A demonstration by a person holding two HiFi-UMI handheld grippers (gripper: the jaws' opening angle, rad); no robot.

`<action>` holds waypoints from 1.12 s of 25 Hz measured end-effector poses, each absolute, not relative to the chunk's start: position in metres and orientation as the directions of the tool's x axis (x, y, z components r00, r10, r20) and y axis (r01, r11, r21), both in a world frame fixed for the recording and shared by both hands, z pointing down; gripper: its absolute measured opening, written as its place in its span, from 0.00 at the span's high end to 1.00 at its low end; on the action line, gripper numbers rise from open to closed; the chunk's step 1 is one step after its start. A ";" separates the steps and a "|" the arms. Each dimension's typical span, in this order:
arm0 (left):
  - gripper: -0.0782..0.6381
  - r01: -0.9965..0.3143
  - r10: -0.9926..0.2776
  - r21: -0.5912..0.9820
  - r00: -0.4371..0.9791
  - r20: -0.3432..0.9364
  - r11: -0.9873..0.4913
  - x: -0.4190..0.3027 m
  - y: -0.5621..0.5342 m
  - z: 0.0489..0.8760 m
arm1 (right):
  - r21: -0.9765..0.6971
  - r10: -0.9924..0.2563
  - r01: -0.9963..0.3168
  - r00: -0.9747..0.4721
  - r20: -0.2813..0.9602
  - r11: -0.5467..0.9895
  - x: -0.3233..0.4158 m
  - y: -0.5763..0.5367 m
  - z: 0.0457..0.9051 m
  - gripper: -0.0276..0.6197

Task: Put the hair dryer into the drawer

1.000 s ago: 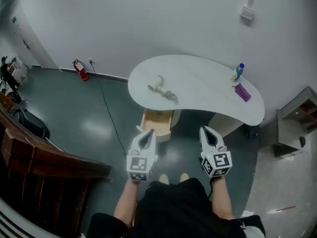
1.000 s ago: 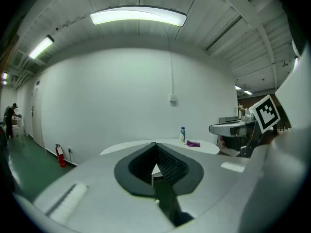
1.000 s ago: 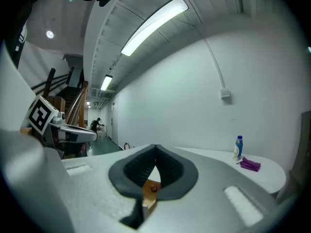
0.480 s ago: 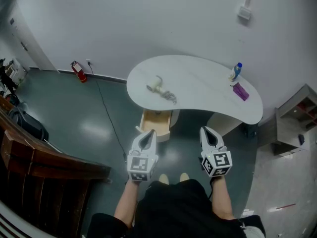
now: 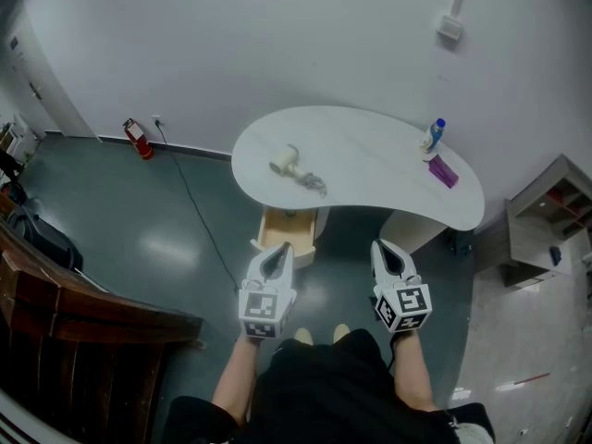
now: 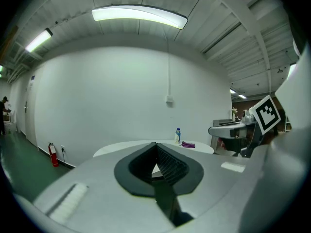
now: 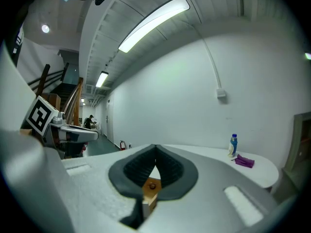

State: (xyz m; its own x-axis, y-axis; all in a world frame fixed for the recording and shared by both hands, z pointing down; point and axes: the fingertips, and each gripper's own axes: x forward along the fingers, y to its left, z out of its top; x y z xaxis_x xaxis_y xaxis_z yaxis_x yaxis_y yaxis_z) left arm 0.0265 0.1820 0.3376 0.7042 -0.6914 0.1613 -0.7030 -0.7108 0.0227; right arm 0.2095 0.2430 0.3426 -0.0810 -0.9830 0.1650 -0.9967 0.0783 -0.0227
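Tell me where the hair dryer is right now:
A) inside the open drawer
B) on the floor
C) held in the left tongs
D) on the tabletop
D: the hair dryer lies with its cord on the left part of the white table, above the open drawer, which does not hold it.

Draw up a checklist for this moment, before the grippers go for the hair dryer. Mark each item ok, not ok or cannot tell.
1. Drawer pulled out from under the table: ok.
2. Hair dryer lying free on the table: ok. Its cord trails beside it.
3. Left gripper empty: ok, jaws closed on nothing.
4. Right gripper empty: ok, jaws closed on nothing.
5. Jaws apart for a grasp: not ok, both pairs are together.
6. Room inside the drawer: cannot tell, since the table edge hides part of it.
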 end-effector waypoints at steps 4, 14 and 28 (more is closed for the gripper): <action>0.88 -0.700 -0.689 0.027 0.709 0.154 -0.714 0.026 0.173 0.337 | -0.012 -0.982 -0.997 -0.080 0.169 0.079 0.206 0.237 0.341 0.95; 0.88 -0.732 -0.719 0.027 0.675 0.164 -0.681 0.032 0.136 0.343 | -0.012 -0.973 -0.991 -0.133 0.189 0.133 0.211 0.188 0.349 0.95; 0.88 -0.849 -0.826 0.056 0.525 0.205 -0.526 0.047 0.041 0.356 | -0.043 -0.915 -0.941 -0.336 0.222 0.335 0.225 0.055 0.369 0.95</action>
